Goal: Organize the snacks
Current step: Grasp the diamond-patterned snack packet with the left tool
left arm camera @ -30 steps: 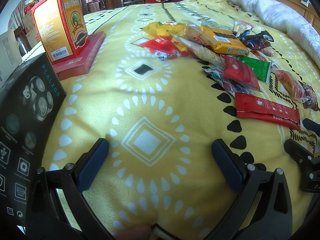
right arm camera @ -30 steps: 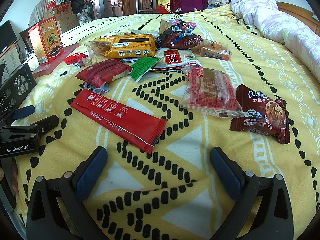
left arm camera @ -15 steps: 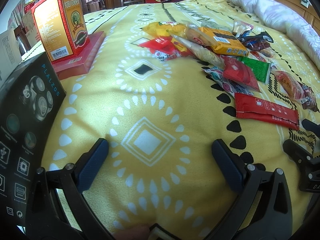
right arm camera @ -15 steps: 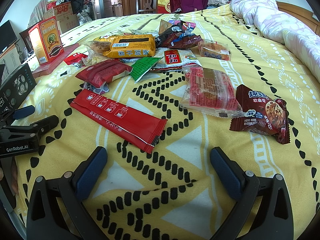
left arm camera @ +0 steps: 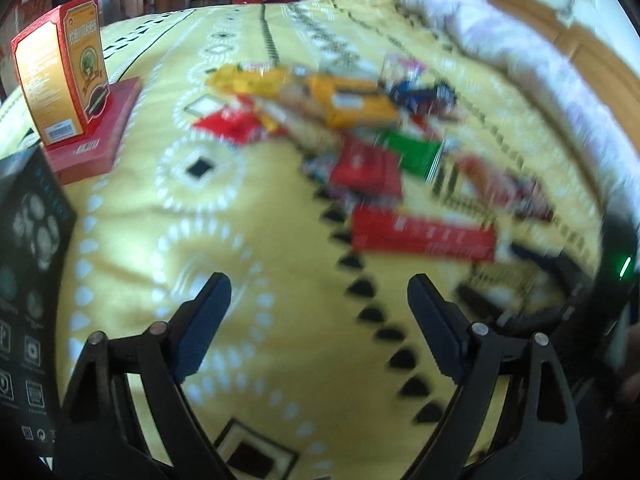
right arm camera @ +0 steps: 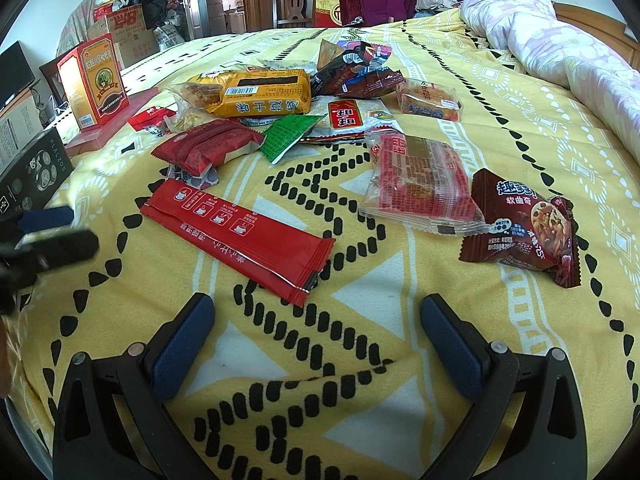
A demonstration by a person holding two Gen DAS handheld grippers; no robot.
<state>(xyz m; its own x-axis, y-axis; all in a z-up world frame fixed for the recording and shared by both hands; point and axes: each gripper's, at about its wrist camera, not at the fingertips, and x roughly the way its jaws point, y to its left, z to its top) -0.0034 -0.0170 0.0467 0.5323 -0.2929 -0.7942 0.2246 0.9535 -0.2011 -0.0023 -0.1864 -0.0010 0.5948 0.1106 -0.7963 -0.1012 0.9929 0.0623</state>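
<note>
Several snack packets lie scattered on a yellow patterned blanket [right arm camera: 400, 292]. A long red sachet [right arm camera: 240, 236] lies just ahead of my right gripper [right arm camera: 316, 328], which is open and empty. A brown cookie packet [right arm camera: 524, 228] and a clear red pastry pack [right arm camera: 420, 184] lie to its right. A yellow packet [right arm camera: 264, 94] and a green one [right arm camera: 290, 136] lie farther back. My left gripper [left arm camera: 320, 308] is open and empty over the blanket; its view is blurred, with the long red sachet [left arm camera: 424, 236] ahead on the right.
A tall orange-red box [right arm camera: 94, 80] stands on a flat red box [left arm camera: 96, 140] at the left. A black box [right arm camera: 34, 168] lies at the near left edge. A pink quilt [right arm camera: 560, 48] is bunched at the far right. The left gripper's fingers [right arm camera: 52, 232] show at the right view's left edge.
My left gripper has swung to the right and lifted a little, blurring its view; the snack pile sits more central in it. The right gripper and the packets have not moved.
</note>
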